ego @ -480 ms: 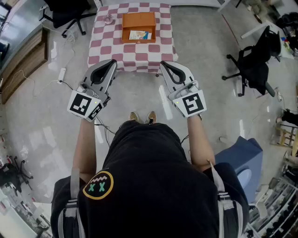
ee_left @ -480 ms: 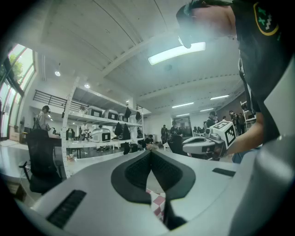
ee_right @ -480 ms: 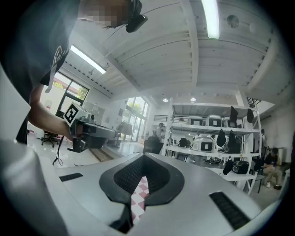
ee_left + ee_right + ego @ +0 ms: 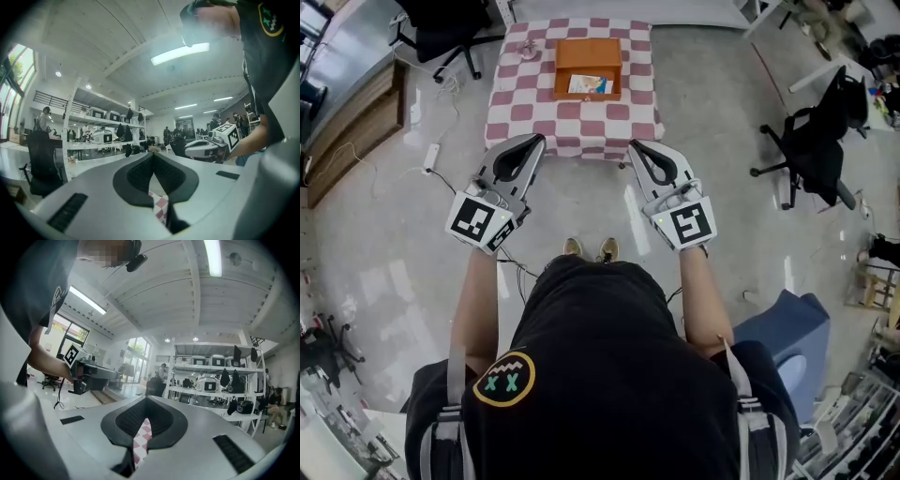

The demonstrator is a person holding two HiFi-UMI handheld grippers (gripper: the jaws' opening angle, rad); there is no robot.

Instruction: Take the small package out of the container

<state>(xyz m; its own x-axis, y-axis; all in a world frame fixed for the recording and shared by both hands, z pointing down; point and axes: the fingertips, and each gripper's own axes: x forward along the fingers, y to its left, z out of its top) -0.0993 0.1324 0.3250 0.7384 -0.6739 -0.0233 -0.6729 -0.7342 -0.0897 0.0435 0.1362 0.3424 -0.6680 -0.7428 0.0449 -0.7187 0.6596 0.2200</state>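
Observation:
In the head view an orange open container [image 4: 589,58] stands on a small table with a red-and-white checkered cloth [image 4: 534,112]. A small light-coloured package [image 4: 588,84] lies inside it. Both grippers hang in the air short of the table's near edge, pointing towards it. The left gripper [image 4: 538,140] and the right gripper [image 4: 635,145] are shut with nothing between the jaws. The left gripper view shows its black pads [image 4: 140,172] meeting over a sliver of the cloth, and the pads [image 4: 159,417] meet the same way in the right gripper view.
A small pinkish object [image 4: 528,47] sits on the table's far left corner. Black office chairs stand at the far left [image 4: 441,28] and at the right [image 4: 816,141]. A cable with a power strip [image 4: 432,152] lies on the floor at left. A blue seat [image 4: 787,328] is at lower right.
The table and container sit slightly lower and to the right in the head view, a bit closer. Both grippers stay shut and keep their pose before the person.

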